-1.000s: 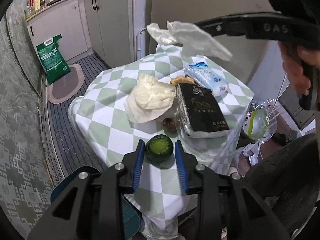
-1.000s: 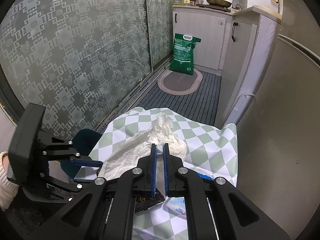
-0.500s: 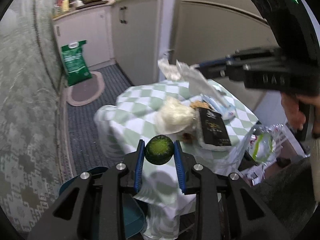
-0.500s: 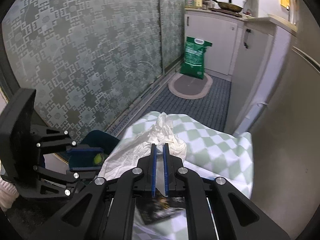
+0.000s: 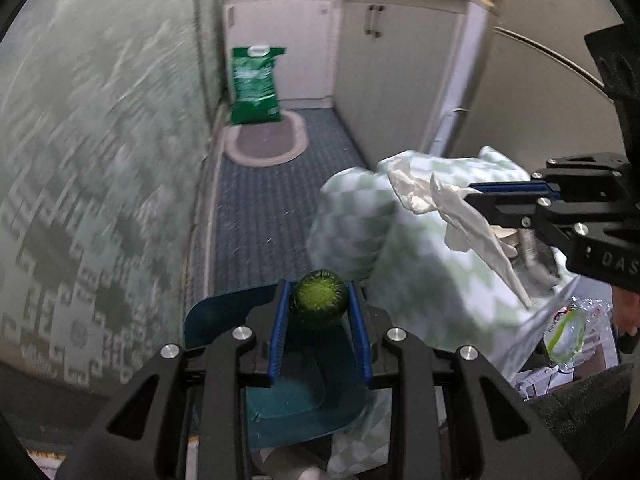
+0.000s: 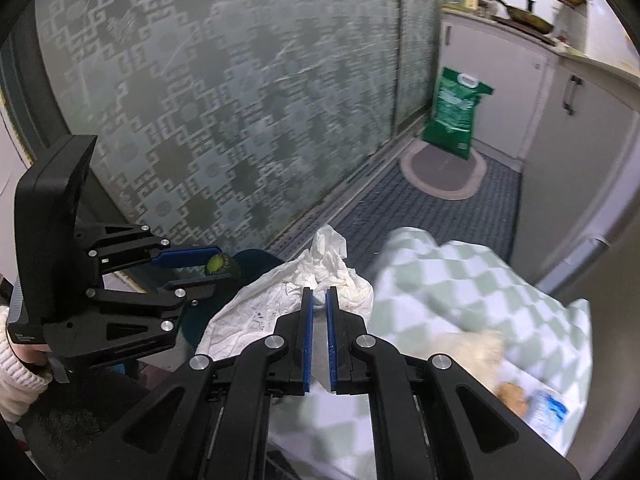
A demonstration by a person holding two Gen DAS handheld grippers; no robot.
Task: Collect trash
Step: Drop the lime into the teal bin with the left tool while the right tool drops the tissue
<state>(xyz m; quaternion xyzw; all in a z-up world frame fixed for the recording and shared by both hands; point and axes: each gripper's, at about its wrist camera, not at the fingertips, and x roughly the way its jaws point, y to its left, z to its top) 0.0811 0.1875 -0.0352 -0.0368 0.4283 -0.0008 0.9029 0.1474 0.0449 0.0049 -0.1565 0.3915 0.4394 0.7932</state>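
Note:
A round green fruit (image 5: 319,298) sits between the blue pads of my left gripper (image 5: 320,300), which is shut on it and hangs above a dark teal chair seat (image 5: 296,396), to the left of the table. The right wrist view shows the same left gripper (image 6: 208,266) with the fruit (image 6: 218,265) at its tips. My right gripper (image 6: 319,298) is shut on a crumpled white tissue (image 6: 280,300) that hangs from its tips above the table's left edge. In the left wrist view the tissue (image 5: 448,208) trails from the right gripper (image 5: 476,194).
A table under a green-and-white checked cloth (image 5: 420,264) (image 6: 480,292) carries snack packets (image 6: 548,412). A clear plastic bag (image 5: 568,328) hangs at its near right. A patterned glass door (image 6: 200,100), a green sack (image 5: 254,86), an oval mat (image 5: 266,144) and white cabinets (image 5: 384,64) line the floor strip.
Both grippers have swung left, off the table top toward the chair and floor. The green fruit has been lifted off the cloth in the left gripper. The tissue stays in the right gripper.

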